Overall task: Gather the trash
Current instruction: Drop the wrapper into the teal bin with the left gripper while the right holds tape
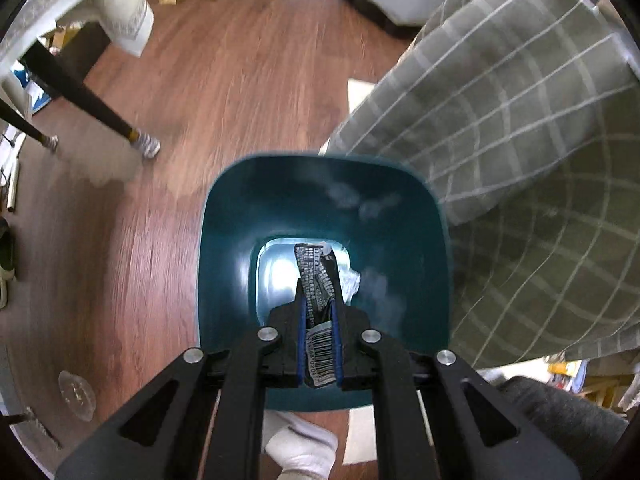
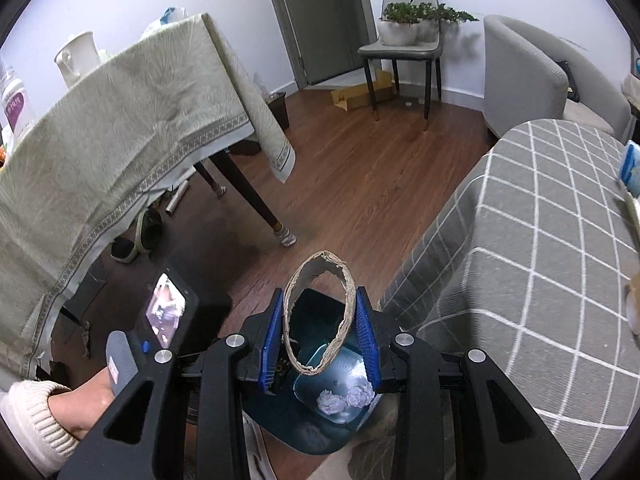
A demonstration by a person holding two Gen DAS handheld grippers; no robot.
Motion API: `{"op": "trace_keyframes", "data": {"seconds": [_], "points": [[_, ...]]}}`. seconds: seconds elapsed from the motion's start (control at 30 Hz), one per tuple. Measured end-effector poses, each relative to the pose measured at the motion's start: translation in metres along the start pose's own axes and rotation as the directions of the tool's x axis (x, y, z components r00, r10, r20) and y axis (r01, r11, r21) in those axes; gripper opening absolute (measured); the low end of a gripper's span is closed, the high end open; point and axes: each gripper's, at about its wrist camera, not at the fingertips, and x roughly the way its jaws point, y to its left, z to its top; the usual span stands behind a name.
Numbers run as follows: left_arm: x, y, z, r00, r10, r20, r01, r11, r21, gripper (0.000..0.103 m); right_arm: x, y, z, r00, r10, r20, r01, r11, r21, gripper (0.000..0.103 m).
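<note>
**Wrapper poised straight over the bin, cardboard ring close behind**

The crumpled wrapper (image 1: 320,280), black with a barcode showing, is pinched tight between the blue pads of the left hand-held gripper (image 1: 319,276), and it is held directly above the open mouth of the teal bin (image 1: 224,240). Its long axis runs forward along the fingers, pointing down into the bin's well, where white crumpled paper (image 1: 352,282) can be glimpsed just beside it at the bottom. The drop line looks clean: the bin's rim is seen on all sides of the wrapper, so a simple release is judged enough for it to fall inside.

Over on the other side, a torn cardboard ring (image 2: 320,312) is clamped edge-on by the right hand-held gripper (image 2: 320,316), its oval opening facing the camera and its long axis standing upright between the pads. Through and below that ring, the bin (image 2: 308,436) is seen with two paper balls (image 2: 346,400) lying on its floor. The ring is held above the bin's near side rather than squarely over the centre, so the left is taken to be the better placed of the two.

The bin stands on the wooden floor (image 1: 240,80), tucked just beside a grey checked cover (image 1: 520,140), with the clothed tabletop (image 2: 120,120) well apart.
</note>
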Motion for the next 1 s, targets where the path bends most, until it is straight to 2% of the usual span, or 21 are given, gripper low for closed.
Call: {"op": "trace_keyframes", "data": {"seconds": [0.1,0.13,0.17,0.2,0.33,0.37,0.53,0.77,1.0], "points": [[0.012,0.007,-0.009,0.999,-0.006,-0.043,0.006,1.000,0.001,0.017,0.011,0.007,0.001,1.000,0.009,-0.020,-0.009,1.000,-0.005,0.035],[0.014,0.009,-0.011,0.999,-0.009,-0.047,0.009,1.000,0.004,0.021,0.013,0.008,0.000,1.000,0.012,-0.027,-0.012,1.000,-0.007,0.035],[0.012,0.008,-0.012,0.999,-0.008,-0.045,0.009,1.000,0.009,0.028,0.017,0.010,0.000,0.999,0.014,-0.034,-0.015,1.000,-0.010,0.035],[0.013,0.010,-0.013,0.999,-0.003,-0.040,0.004,1.000,0.015,0.034,0.021,0.013,0.001,0.999,0.013,-0.040,-0.014,1.000,-0.014,0.035],[0.008,0.018,-0.016,1.000,0.006,-0.029,-0.006,1.000,0.019,0.041,0.035,0.017,-0.001,0.998,0.010,-0.069,-0.011,1.000,-0.018,0.035],[0.007,0.020,-0.016,1.000,0.010,-0.025,-0.009,1.000,0.018,0.047,0.038,0.018,-0.001,0.997,0.008,-0.075,-0.010,1.000,-0.017,0.035],[-0.011,0.033,-0.014,0.999,0.028,0.027,-0.028,1.000,0.006,0.062,0.060,0.022,-0.006,0.993,-0.005,-0.118,0.003,1.000,-0.016,0.035],[-0.053,0.046,-0.008,0.990,0.008,0.144,-0.003,1.000,-0.031,0.065,0.089,0.025,-0.014,0.984,-0.024,-0.178,0.021,1.000,-0.015,0.035],[-0.094,0.050,-0.001,0.962,0.017,0.272,-0.006,0.999,-0.044,0.065,0.121,0.025,-0.032,0.965,-0.030,-0.259,0.028,1.000,-0.011,0.035]]}}
